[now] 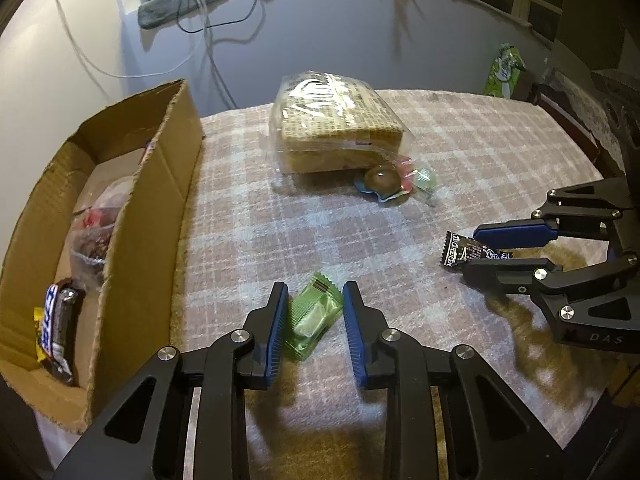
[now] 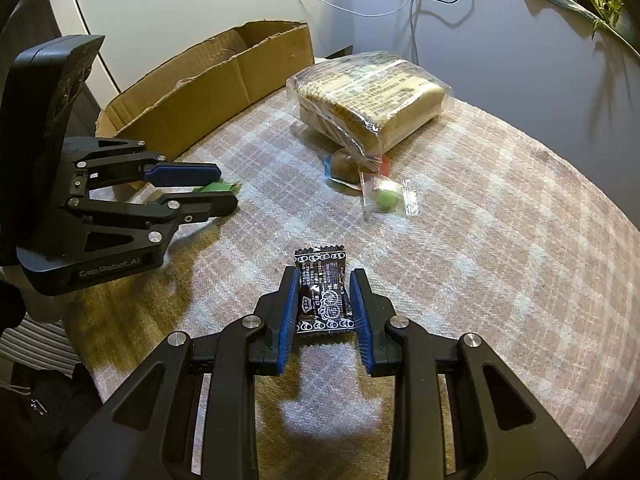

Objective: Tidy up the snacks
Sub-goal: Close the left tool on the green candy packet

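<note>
Left gripper (image 1: 315, 300) points down at a checked cloth (image 1: 460, 152), its blue pads either side of a green candy (image 1: 314, 318). The left pad touches the wrapper; a narrow gap shows at the right pad. The candy lies on the cloth.

Cardboard box (image 1: 160, 200) stands at the left, touching the cloth's edge. Inside it: a chocolate bar (image 1: 58, 332) near, a clear bag (image 1: 94, 232) further back.

Wafer pack (image 1: 336, 124) lies far centre. Small sweets (image 1: 394, 182) lie against its near right corner.

Right gripper (image 1: 480, 250) enters from the right, clamped on a black sachet (image 1: 466, 251). Green packet (image 1: 504, 70) stands far right, off the cloth.
</note>
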